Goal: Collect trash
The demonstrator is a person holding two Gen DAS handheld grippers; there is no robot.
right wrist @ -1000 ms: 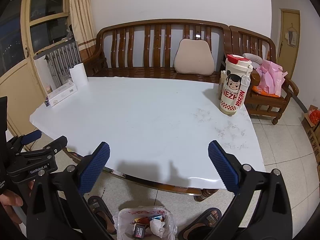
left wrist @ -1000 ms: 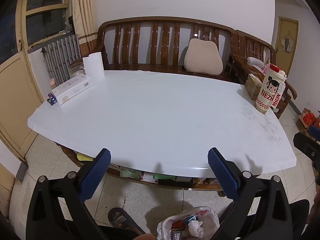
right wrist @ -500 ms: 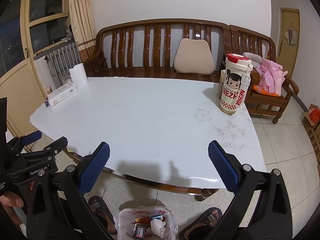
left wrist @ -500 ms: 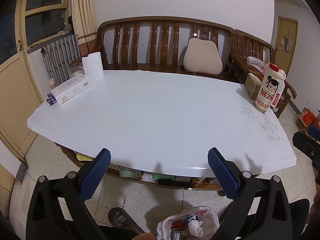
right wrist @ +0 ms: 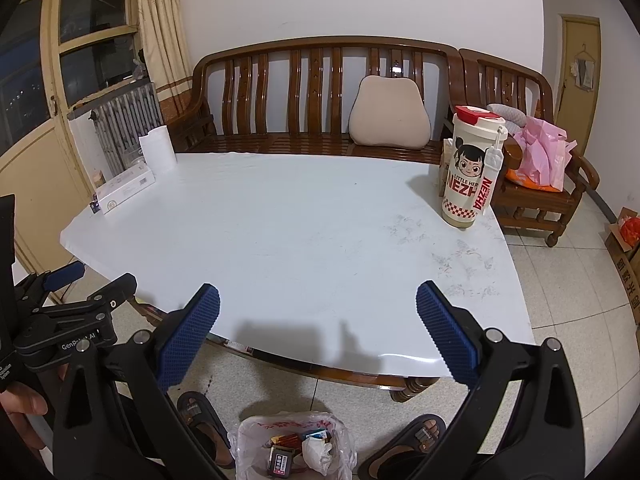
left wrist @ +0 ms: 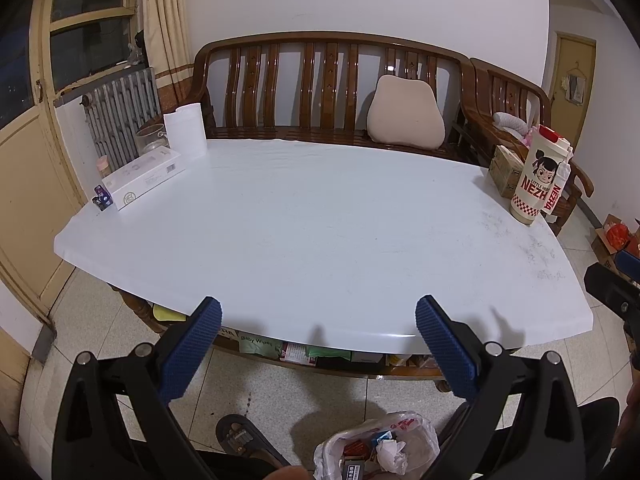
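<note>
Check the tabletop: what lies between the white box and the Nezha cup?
Nothing: between white box and Nezha cup the white table is bare in both wrist views.

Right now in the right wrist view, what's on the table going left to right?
White box → paper roll → Nezha cup, all on the white table. The first two sit at the far left corner, the cup at the far right corner.

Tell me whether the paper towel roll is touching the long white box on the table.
Cannot tell. In the left wrist view the paper towel roll stands right behind the white box and overlaps its far end; no gap or contact shows plainly.
</note>
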